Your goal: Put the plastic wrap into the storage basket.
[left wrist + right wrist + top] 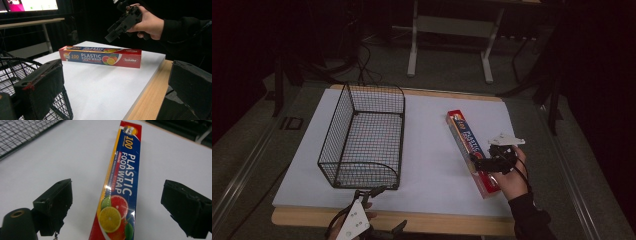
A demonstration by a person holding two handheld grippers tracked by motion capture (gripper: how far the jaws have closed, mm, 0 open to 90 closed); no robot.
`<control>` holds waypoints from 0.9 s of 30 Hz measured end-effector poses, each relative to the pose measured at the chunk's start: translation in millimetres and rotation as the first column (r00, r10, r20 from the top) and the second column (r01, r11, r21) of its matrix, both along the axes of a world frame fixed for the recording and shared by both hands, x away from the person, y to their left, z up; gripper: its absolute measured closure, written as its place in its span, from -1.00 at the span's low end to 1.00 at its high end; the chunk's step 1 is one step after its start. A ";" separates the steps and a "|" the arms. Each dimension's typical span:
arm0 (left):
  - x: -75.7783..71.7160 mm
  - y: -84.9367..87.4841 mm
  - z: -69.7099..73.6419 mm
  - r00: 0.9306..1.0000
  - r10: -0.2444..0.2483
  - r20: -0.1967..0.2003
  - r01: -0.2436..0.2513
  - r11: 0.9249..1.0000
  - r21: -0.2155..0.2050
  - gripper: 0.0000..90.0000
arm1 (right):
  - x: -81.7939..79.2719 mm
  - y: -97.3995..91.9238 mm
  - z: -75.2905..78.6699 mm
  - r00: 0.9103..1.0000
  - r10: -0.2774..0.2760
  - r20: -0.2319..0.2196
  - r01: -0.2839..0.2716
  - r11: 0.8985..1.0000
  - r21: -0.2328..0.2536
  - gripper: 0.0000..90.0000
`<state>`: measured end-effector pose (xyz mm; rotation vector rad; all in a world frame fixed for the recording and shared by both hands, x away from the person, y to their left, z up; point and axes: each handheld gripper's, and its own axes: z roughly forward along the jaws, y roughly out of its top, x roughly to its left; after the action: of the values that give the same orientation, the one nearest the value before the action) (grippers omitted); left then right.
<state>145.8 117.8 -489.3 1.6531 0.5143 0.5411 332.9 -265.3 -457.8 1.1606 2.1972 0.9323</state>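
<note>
A long red and blue box of plastic food wrap (468, 143) lies flat on the white board, right of centre. My right gripper (482, 164) hovers over the box's near end, open, its jaws spread to either side of the box (122, 192) without touching it. An empty black wire basket (364, 137) stands on the board's left half. My left gripper (371, 192) is low at the table's front edge, just in front of the basket's near wall, open with nothing between its jaws. In the left gripper view the box (100, 56) lies across the board, with the right gripper (117, 31) held above it.
The white board (427, 165) covers a wooden table (447, 222) whose edge shows at the front. Beyond the table are white desk legs (413, 47) and cables on a dark floor. A lit screen (30, 5) stands far off in the left gripper view.
</note>
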 end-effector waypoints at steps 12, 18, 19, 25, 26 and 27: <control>0.1 0.1 -0.3 1.000 -0.002 0.000 0.002 1.000 0.003 -0.99 | 35.6 6.3 -12.7 0.995 -0.050 -0.086 0.047 0.998 -0.043 -0.76; 0.1 0.1 -0.4 1.000 -0.003 -0.001 0.003 1.000 0.005 -0.99 | 51.8 8.4 -18.8 0.987 -0.066 -0.147 0.060 0.997 -0.050 -0.71; 0.1 0.1 -0.4 1.000 -0.003 -0.001 0.003 1.000 0.004 -0.99 | 53.7 8.6 -19.5 0.986 -0.069 -0.154 0.062 0.997 -0.051 -0.71; 0.7 0.4 -0.4 1.000 -0.002 -0.004 0.002 1.000 0.002 -0.99 | 65.1 9.9 -25.3 0.972 -0.090 -0.215 0.080 0.995 -0.056 -0.70; 0.6 0.4 -0.4 1.000 -0.002 -0.003 0.002 1.000 0.003 -0.99 | 66.8 10.2 -26.2 0.969 -0.098 -0.228 0.086 0.994 -0.063 -0.68; 0.5 0.3 -0.3 1.000 -0.003 -0.003 0.003 1.000 0.003 -0.99 | 68.6 10.7 -27.1 0.965 -0.109 -0.240 0.093 0.993 -0.075 -0.68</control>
<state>146.3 118.1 -489.6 1.6571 0.5137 0.5375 401.5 -254.6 -484.9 1.4073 2.3131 0.7037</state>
